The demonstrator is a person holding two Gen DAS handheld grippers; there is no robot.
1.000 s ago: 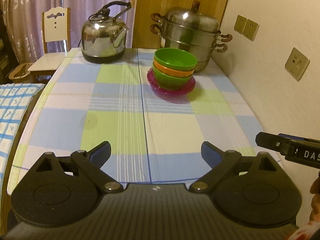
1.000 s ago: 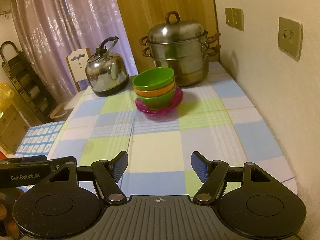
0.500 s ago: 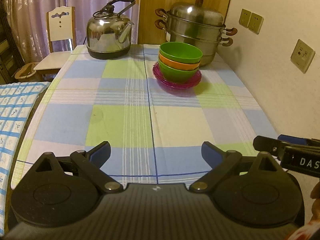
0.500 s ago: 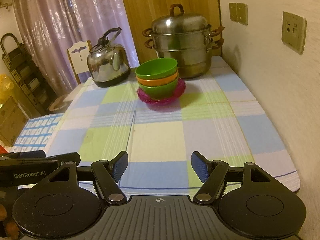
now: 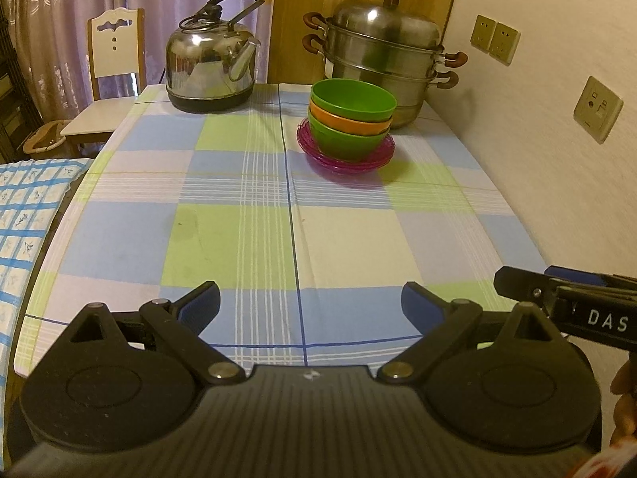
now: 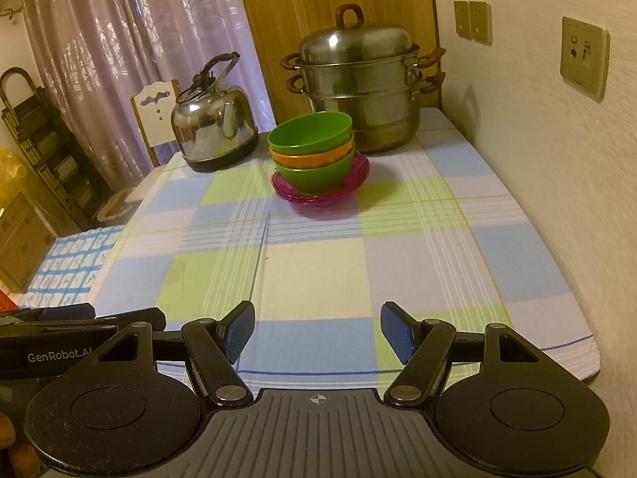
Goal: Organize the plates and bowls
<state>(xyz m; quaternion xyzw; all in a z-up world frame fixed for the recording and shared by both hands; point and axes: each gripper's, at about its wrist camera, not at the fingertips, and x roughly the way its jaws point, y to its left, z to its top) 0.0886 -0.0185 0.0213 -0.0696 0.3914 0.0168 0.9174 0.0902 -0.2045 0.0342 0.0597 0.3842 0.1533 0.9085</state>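
The table is the landmark: a long top under a smooth checked cloth of blue, green and cream squares, its right edge close along the pale wall and its left edge open towards a chair and curtains. Most of the cloth, from the near edge to past the middle, lies bare. At the table's far right stands a tiered steel steamer with a domed lid; at its far left, a shiny kettle. Just in front of the steamer sit the bowls, green, orange, green, nested on stacked pink plates, perhaps ribbed. Over the near edge, the left gripper and right gripper hold nothing, blue pads spread apart.
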